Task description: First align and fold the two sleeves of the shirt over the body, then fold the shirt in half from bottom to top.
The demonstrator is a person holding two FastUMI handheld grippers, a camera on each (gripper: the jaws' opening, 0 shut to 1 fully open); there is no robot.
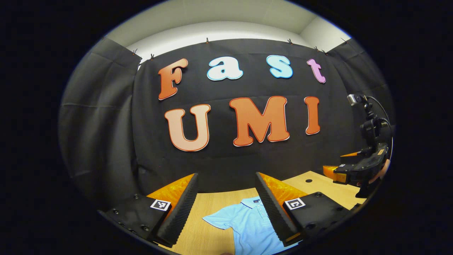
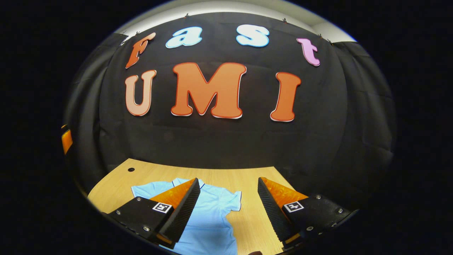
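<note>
Two views are supplied, and the left gripper view is treated first. The left gripper [image 1: 226, 202] is held above the near part of a light wooden table [image 1: 318, 180], with its two fingers spread wide and nothing between them. A light blue short-sleeved polo shirt [image 1: 244, 225] is laid flat on the table below that gap, its collar [image 1: 253, 202] turned toward the black cloth back wall [image 1: 106, 124] and one sleeve [image 1: 216, 220] spread out to the left. The shirt's other side is hidden behind one finger [image 1: 274, 212]. The right gripper [image 1: 362, 166] is seen at the far right edge, raised above the table, with part of a hand [image 1: 384, 170] behind it; whether its fingers are spread cannot be told from this angle. In the right gripper view, the right gripper [image 2: 228, 203] is likewise held above the table [image 2: 148, 173], its fingers set wide apart and gripping nothing. The shirt [image 2: 210, 216] is seen lying unfolded, with the collar [image 2: 177, 182] toward the wall [image 2: 354, 124] and a sleeve [image 2: 233, 200] spread flat within the gap between the fingers. The opposite sleeve [image 2: 143, 191] lies spread to the left, partly covered by one finger [image 2: 180, 210]. Neither gripper is in contact with the shirt.
</note>
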